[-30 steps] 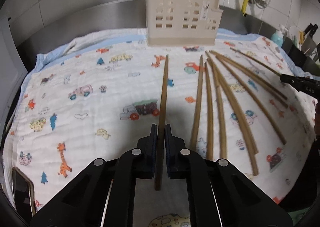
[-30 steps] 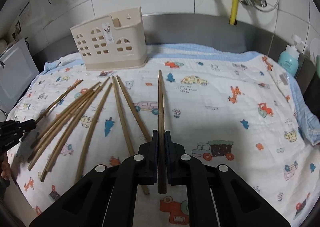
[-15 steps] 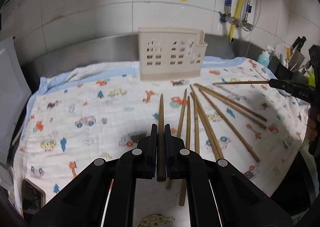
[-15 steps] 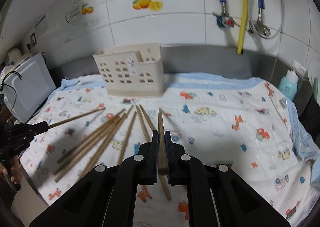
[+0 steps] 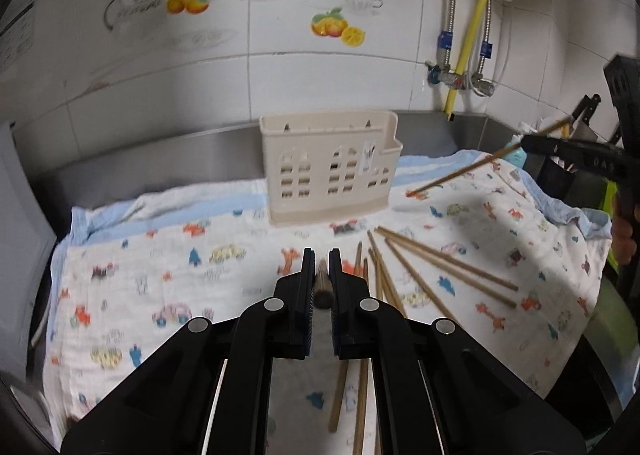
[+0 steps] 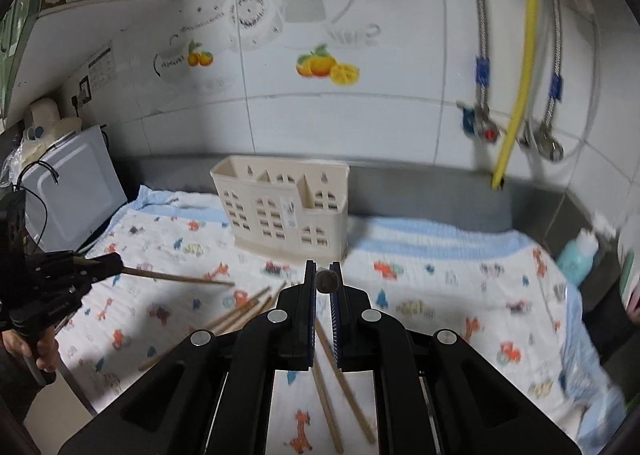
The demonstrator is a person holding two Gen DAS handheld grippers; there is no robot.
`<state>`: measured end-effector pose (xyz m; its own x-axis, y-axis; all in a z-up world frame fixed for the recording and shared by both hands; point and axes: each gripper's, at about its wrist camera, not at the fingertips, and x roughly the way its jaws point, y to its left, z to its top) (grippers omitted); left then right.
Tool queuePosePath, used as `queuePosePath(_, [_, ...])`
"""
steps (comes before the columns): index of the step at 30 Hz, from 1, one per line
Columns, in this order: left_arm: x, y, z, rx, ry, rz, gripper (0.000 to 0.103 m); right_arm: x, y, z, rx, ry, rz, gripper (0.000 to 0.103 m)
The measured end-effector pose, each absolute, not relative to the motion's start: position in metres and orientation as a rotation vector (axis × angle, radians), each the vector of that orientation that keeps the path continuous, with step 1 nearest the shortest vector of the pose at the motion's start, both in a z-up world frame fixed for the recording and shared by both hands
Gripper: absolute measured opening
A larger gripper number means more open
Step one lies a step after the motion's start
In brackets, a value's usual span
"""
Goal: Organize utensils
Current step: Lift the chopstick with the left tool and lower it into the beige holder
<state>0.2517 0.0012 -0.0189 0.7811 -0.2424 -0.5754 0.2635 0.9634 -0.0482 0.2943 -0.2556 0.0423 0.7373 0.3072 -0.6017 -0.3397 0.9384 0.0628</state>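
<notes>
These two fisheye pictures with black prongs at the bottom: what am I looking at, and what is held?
No robot here: a person holds a two-finger gripper in each hand, with a camera on each looking along its fingers. In the left view, the left gripper is clamped on a chopstick seen end-on. The right gripper grips another chopstick the same way. Each gripper shows at the edge of the other's view. Loose chopsticks lie on a cartoon-print cloth before a beige utensil holder.
</notes>
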Motion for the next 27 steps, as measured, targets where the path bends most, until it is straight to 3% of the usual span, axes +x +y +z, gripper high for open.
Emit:
queuePosePath(12, [0.294,-0.007,0.033,0.081,0.572,-0.3,0.006,0.348,-0.244,0.103,-0.119,0.647,0.372,0.006])
queuePosePath(27, [0.342,-0.023,0.145,0.11,0.324,-0.259,0.006,0.421,-0.2,0.072,-0.274,0.839,0.367,0.006])
